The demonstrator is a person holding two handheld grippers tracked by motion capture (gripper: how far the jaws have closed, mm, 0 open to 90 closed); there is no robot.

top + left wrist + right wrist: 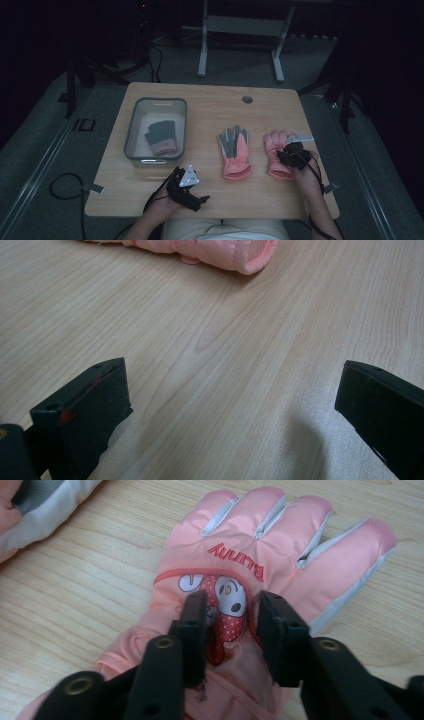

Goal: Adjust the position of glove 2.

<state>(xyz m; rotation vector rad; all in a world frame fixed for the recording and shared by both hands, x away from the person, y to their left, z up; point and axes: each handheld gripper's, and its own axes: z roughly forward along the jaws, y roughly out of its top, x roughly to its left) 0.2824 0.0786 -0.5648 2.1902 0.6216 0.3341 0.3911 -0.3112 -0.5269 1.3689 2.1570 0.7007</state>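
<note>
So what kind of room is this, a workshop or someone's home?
Probably a lab or recording room, not a home: a lone wooden table on grey carpet in a dark room, metal stand legs behind it, cables trailing on the floor, and a neat layout of pink gloves beside a grey bin.

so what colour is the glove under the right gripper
Pink glove with white trim; clearest in the right gripper view.

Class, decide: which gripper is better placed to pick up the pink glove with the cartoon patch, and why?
Right. The right gripper straddles the patch on that pink glove, jaws partly closed. The left gripper hangs open over bare table.
</note>
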